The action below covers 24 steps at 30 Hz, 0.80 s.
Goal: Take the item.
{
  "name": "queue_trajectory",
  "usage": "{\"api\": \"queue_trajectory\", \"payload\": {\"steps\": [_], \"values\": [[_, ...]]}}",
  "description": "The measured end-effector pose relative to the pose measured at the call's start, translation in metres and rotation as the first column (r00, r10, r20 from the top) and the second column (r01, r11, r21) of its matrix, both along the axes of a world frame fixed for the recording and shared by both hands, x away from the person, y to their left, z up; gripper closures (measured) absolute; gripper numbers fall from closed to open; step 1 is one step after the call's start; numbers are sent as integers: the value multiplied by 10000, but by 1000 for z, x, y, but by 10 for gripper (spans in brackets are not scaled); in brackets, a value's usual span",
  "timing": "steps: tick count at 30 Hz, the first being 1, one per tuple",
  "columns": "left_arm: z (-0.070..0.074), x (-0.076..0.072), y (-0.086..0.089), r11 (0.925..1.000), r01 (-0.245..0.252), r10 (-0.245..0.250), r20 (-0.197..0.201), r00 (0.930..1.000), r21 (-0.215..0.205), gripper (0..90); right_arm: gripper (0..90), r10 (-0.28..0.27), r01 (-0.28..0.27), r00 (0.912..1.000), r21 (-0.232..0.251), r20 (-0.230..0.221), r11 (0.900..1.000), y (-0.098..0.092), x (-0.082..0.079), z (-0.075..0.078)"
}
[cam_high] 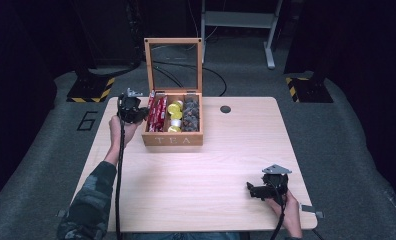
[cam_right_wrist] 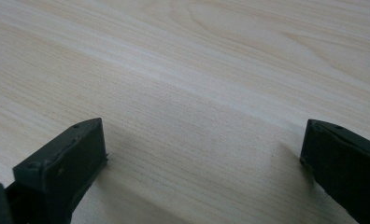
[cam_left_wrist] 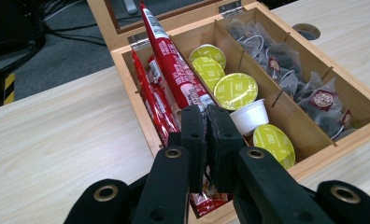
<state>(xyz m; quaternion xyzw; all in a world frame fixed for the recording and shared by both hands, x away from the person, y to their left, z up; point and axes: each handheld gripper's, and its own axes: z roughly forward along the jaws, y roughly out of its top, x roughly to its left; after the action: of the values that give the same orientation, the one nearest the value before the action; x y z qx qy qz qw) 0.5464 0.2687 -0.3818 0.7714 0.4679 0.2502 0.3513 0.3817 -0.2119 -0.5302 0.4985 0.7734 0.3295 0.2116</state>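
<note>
Table (cam_high: 196,170), light wood, mostly bare; cable hole (cam_high: 225,109) at about 1 o'clock from its centre.

Tea box (cam_high: 172,138), wooden, lid propped upright, sits at roughly 11 o'clock on the table. Three compartments: red sachets on the box's left, yellow-lidded capsules (cam_left_wrist: 235,89) in the middle, dark tea bags (cam_left_wrist: 286,70) on its right.

Left gripper (cam_high: 136,112) is at 9 o'clock of the box, over the sachet compartment. In the left gripper view its jaws are pressed together on one red sachet (cam_left_wrist: 174,70); the packet stands up tilted out of the row, top end pointing to 11 o'clock in that view, bottom end pinched between the pads. The other red sachets (cam_left_wrist: 150,102) lie flat in the compartment below it.

Right gripper (cam_high: 260,190) rests low near the table's 5 o'clock corner, well apart from the box. Its jaws stand wide apart, nothing between them, just bare wood below.

Progress, my read: box already open, one sachet grasped and partly lifted out. Left to do: clear it of the compartment and set it down somewhere, likely on the open tabletop. The sachet isn't free of the box yet. Early-to-middle stage.
</note>
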Motion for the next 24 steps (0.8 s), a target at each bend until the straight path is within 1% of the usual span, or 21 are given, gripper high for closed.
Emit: {"api": "queue_trajectory", "payload": {"steps": [1,2,4,5,6,7,10,11,13,15,20,22,24], "values": [[0,-3,1,10000,22,-22,75,10000,83,858,0,-1,1,10000,0,4,10000,0,0,0],[0,-4,1,10000,-29,29,135,9999,-3,858,0,-1,1,10000,-1,1,10000,0,0,0],[1,-5,3,10000,25,-26,132,9999,49,859,0,-8,8,10000,2,6,10000,0,0,0],[2,-8,4,10000,5,-3,218,9998,-50,858,0,0,0,10000,-15,-21,10000,0,0,0],[2,-8,4,10000,5,-3,218,9998,-50,858,0,-6,6,10000,-8,-11,10000,0,0,0],[3,-12,7,10000,-17,19,296,9996,-72,858,0,-4,4,10000,-13,-18,10000,0,0,0],[5,-14,10,9999,23,-19,284,9996,-144,858,0,-3,3,10000,-13,-19,10000,0,0,0],[6,-16,12,9998,-10,17,381,9993,-192,858,0,-3,3,10000,-13,-19,10000,0,0,0],[10,-19,14,9998,-51,59,400,9992,-194,859,0,-6,6,10000,-10,-16,10000,0,0,0],[14,-24,18,9998,-70,79,538,9985,-180,859,0,-8,8,10000,-3,-4,10000,0,0,0],[17,-29,22,9998,-101,114,678,9976,-193,859,0,-9,9,10000,2,5,10000,0,0,0],[18,-31,25,9999,-115,122,770,9970,-90,859,0,-7,7,10000,-2,0,10000,0,0,0],[17,-33,27,9998,-173,179,755,9970,-84,859,0,-7,7,10000,-6,-10,10000,0,0,0]]}}
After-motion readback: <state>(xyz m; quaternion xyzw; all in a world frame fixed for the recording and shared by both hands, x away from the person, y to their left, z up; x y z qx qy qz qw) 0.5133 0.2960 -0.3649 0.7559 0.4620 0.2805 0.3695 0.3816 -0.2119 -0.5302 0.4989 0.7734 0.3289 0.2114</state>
